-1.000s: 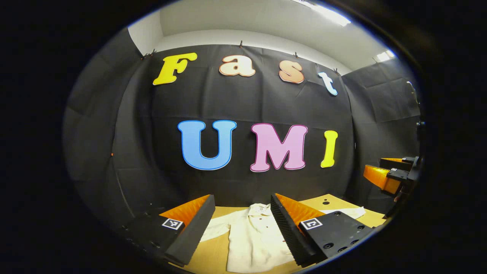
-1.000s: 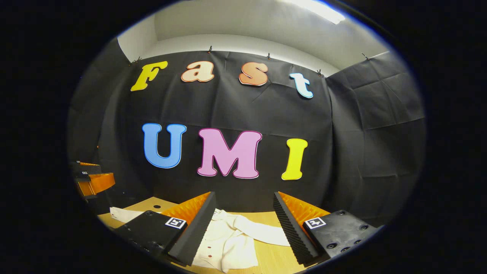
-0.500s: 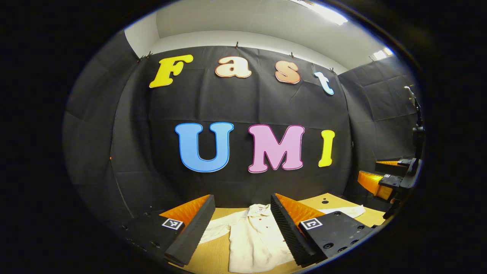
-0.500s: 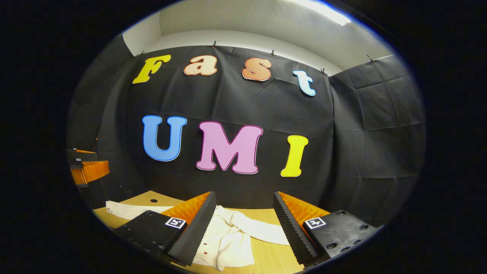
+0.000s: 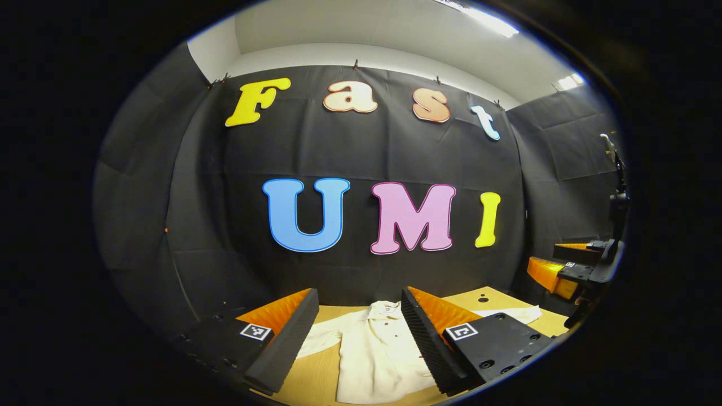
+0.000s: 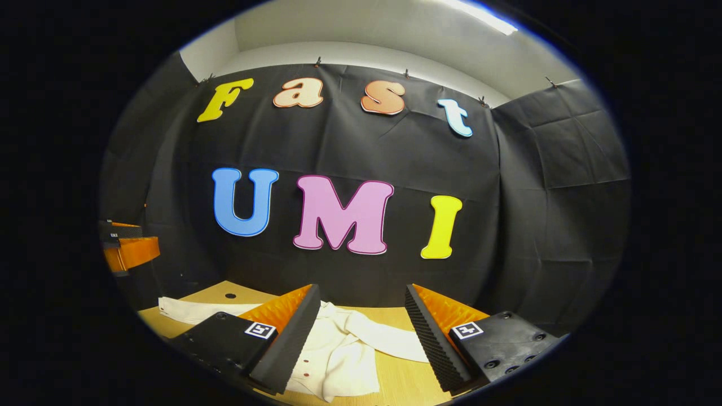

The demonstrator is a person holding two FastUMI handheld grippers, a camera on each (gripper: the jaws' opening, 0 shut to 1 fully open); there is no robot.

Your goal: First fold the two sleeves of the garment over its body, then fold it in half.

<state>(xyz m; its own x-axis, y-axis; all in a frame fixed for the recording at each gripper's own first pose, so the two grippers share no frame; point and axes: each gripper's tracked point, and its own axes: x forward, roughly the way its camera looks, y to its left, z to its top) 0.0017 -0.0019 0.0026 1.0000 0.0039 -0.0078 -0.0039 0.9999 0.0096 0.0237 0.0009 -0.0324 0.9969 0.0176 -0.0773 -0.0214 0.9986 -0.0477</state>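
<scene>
A cream button-up shirt [image 5: 372, 355] lies flat on the wooden table [image 5: 313, 383], collar toward the back wall. One sleeve [image 5: 510, 313] stretches out to the right and the other [image 5: 317, 338] to the left. My left gripper [image 5: 358, 293] hovers open above the shirt's body with nothing between its fingers. In the right gripper view the shirt [image 6: 338, 355] lies below my open right gripper [image 6: 361, 288], with one sleeve [image 6: 389, 344] running right and the other sleeve [image 6: 186, 310] far to the left. Each gripper also shows at the other view's edge: right gripper [image 5: 567, 270], left gripper [image 6: 130, 251].
The table [image 6: 406, 383] has a small round hole [image 5: 482, 293] near its back edge, seen again as a hole [image 6: 230, 295] in the right gripper view. Black cloth walls close the booth behind and on both sides, right behind the table.
My right gripper has sunk a little and tipped slightly, so the wall sits higher in its view. The left gripper has barely shifted. The shirt has not moved.
</scene>
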